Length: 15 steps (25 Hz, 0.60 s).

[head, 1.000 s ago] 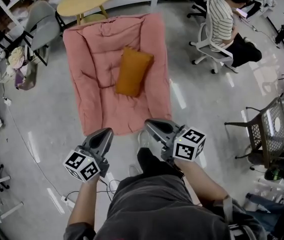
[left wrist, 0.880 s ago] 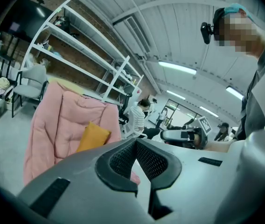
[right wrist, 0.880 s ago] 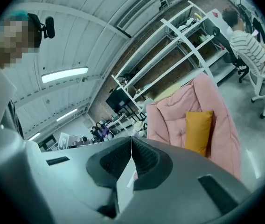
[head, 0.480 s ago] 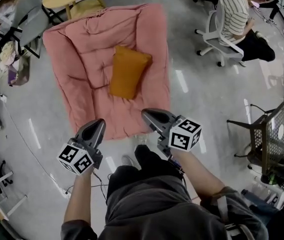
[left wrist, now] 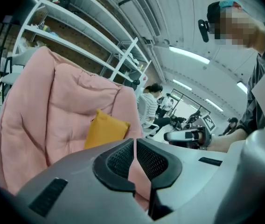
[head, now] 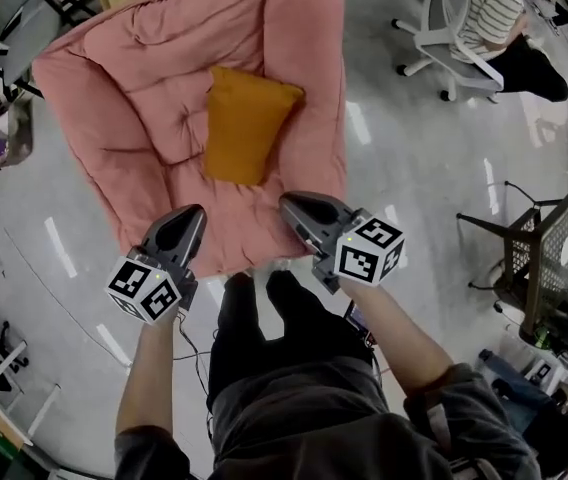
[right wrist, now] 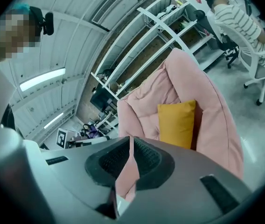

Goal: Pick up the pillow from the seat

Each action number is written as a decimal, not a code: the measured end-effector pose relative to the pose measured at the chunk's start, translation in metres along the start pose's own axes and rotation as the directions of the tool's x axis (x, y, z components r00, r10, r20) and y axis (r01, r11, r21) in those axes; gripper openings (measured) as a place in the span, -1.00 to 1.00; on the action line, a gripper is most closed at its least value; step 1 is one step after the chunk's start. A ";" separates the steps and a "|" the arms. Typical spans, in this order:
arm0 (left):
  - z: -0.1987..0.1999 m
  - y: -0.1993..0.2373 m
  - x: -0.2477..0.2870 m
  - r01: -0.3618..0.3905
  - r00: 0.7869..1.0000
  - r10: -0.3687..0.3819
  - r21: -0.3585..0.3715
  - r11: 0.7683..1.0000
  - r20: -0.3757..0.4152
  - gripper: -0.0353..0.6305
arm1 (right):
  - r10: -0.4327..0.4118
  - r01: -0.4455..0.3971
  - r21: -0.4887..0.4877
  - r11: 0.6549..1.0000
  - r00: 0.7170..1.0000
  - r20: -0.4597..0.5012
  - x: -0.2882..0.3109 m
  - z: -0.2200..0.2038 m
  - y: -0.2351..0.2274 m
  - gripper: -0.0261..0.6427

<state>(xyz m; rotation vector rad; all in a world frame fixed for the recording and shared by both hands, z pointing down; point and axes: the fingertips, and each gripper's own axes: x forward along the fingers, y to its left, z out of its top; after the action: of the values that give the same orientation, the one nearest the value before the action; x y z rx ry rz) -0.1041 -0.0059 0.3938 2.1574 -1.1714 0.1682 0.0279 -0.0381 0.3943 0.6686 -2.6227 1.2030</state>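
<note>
On the glossy grey floor [head: 414, 198] of a workshop, a large pink quilted floor seat [head: 134, 98] fills the upper middle of the head view, its padded back rising away from the person. A mustard-orange rectangular fabric pillow [head: 244, 123] rests near the centre of the seat, propped against the back padding with its long side running up and down.

The person stands at the seat's near edge with a grey two-jaw gripper in each hand. The left gripper [head: 194, 213] hovers over the seat's front edge, nearer the person than the pillow and to its left, clearly apart from it. Its black ribbed pads are pressed together with nothing between them. The right gripper [head: 289, 204] hovers at the seat's front edge, below the pillow and slightly to its right, also not touching it. Its jaws are likewise closed and empty. In both gripper views the pillow sits ahead, beyond the jaw tips.

At upper right, a person in a striped shirt [head: 489, 3] sits on a white office chair [head: 442, 43]. A black mesh chair [head: 544, 258] stands at the right edge.
</note>
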 end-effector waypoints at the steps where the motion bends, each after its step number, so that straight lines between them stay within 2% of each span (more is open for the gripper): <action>1: -0.004 0.010 0.008 0.006 1.000 -0.006 0.001 1.000 -0.009 -0.86 | -0.010 0.010 0.006 1.000 1.000 0.002 0.008 -0.003 -0.008 -0.87; 4: -0.017 0.037 0.031 0.032 0.998 -0.032 0.005 0.999 -0.049 -0.83 | -0.043 0.043 0.032 0.999 0.999 0.014 0.028 -0.013 -0.031 -0.87; 6: -0.026 0.055 0.044 0.054 0.996 -0.054 0.009 0.998 -0.075 -0.67 | -0.072 0.071 0.053 0.996 0.997 0.020 0.040 -0.022 -0.046 -0.87; 10: -0.041 0.094 0.069 0.084 0.989 -0.082 0.011 0.996 -0.120 -0.53 | -0.136 0.133 0.086 0.987 0.990 0.027 0.064 -0.036 -0.076 -0.85; 13: -0.050 0.119 0.085 0.113 0.981 -0.109 0.019 0.993 -0.161 -0.42 | -0.177 0.172 0.106 0.979 0.984 0.036 0.080 -0.042 -0.095 -0.57; 15: -0.054 0.134 0.095 0.128 0.976 -0.120 0.034 0.991 -0.180 -0.36 | -0.199 0.193 0.111 0.975 0.979 0.042 0.090 -0.047 -0.106 -0.50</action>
<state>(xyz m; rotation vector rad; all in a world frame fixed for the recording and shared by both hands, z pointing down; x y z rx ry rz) -0.1430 -0.0899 0.5405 2.1973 -0.9376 0.3288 -0.0027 -0.0924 0.5271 0.9669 -2.4764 1.2877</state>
